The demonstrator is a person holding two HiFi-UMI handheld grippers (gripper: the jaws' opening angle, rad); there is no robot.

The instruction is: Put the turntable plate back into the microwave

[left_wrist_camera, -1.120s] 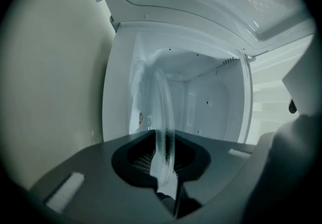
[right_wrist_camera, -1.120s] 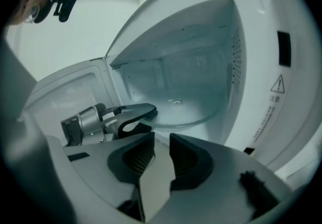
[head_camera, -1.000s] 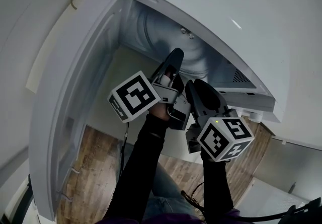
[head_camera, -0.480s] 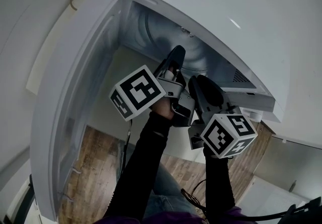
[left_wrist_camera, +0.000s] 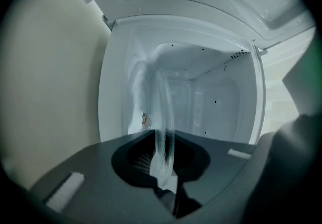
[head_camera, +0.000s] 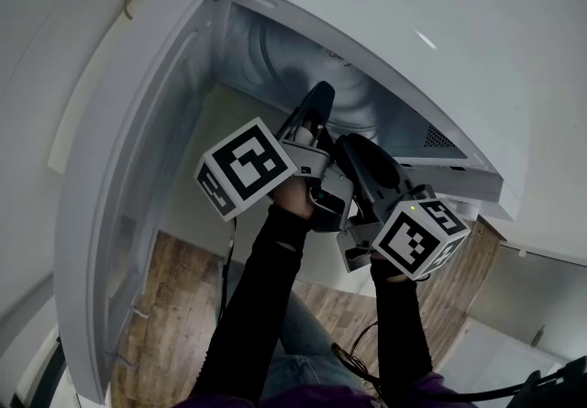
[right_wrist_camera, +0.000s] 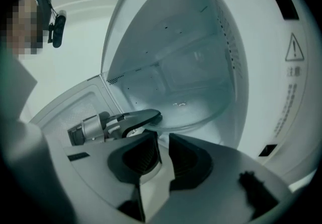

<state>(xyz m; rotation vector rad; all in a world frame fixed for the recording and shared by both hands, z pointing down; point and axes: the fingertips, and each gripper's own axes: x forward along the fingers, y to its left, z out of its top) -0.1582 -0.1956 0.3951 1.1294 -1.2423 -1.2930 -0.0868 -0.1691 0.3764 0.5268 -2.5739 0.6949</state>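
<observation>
Your left gripper (left_wrist_camera: 163, 153) had just closed its jaws further on the turntable plate (left_wrist_camera: 164, 107) at its near rim, so the hold looked firm enough for setting down. The plate was inside the microwave (left_wrist_camera: 216, 102), its faces roughly parallel to the microwave's floor, reaching toward its back wall. Your right gripper (right_wrist_camera: 162, 155) was at the microwave's mouth, jaws parted and empty.

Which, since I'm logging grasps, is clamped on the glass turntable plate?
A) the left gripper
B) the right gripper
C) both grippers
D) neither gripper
A: the left gripper has the rim of the glass turntable plate between its jaws, which have just been closing on it, while the right gripper stands open and empty.
</observation>
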